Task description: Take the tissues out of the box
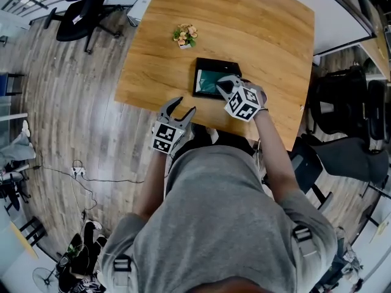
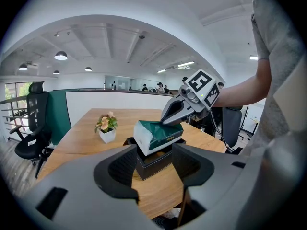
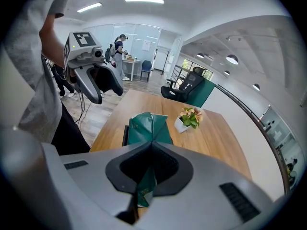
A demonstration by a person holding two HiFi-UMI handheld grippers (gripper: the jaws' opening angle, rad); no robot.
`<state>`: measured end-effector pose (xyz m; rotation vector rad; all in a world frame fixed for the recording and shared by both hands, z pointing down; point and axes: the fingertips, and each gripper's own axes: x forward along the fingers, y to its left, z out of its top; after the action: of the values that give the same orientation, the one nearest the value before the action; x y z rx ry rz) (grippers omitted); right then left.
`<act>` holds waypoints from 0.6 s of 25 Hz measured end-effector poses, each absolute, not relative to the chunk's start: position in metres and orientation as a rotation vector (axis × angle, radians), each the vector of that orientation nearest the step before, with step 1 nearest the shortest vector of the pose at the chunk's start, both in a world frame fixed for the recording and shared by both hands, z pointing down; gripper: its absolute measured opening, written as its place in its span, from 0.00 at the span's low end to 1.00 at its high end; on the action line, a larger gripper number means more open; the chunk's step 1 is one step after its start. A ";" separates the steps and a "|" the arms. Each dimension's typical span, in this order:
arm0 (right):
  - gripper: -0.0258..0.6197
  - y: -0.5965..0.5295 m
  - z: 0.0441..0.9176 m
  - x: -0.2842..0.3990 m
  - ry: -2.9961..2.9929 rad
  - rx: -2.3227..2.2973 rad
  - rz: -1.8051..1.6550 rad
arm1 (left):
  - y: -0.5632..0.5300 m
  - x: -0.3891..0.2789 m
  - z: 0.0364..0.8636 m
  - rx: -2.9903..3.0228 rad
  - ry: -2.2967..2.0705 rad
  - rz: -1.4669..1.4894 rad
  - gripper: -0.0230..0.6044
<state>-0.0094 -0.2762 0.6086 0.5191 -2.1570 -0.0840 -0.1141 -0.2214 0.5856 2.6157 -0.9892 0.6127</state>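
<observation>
Head view: we see the right claw [image 1: 225, 85] over the black box [image 1: 217, 63] on the table [image 1: 256, 29], and the left claw [image 1: 183, 107] beside the table's near edge. Left gripper view: our left claw gapes wide, empty. The green tissue pack [image 2: 156, 134] tilts, half out of the box. Right gripper view: our right claw is pinched tight on the pack's wrapper.

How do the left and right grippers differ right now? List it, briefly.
The left gripper's jaws stand open and empty; the right gripper's jaws are shut on the green tissue pack. The left gripper is by the table's near edge, apart from the black box; the right gripper is above it, pack partly out. Both carry a marker cube.
</observation>
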 end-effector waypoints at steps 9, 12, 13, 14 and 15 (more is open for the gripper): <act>0.05 -0.278 0.591 0.009 -2.132 0.556 -0.106 | -0.224 -0.108 0.579 2.638 -1.000 0.596 0.43; 0.05 -0.277 0.587 0.013 -2.125 0.570 -0.114 | -0.225 -0.105 0.576 2.649 -1.000 0.591 0.43; 0.05 -0.276 0.586 0.014 -2.124 0.575 -0.116 | -0.224 -0.104 0.574 2.651 -0.998 0.591 0.43; 0.05 -0.275 0.585 0.015 -2.123 0.580 -0.117 | -0.223 -0.103 0.573 2.651 -0.993 0.590 0.43; 0.05 -0.273 0.585 0.015 -2.122 0.584 -0.119 | -0.222 -0.102 0.571 2.649 -0.986 0.589 0.43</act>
<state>0.0151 -0.2734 0.5846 0.5841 -2.1222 -0.1187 -0.1019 -0.2225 0.5714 2.6492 -0.9864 0.5888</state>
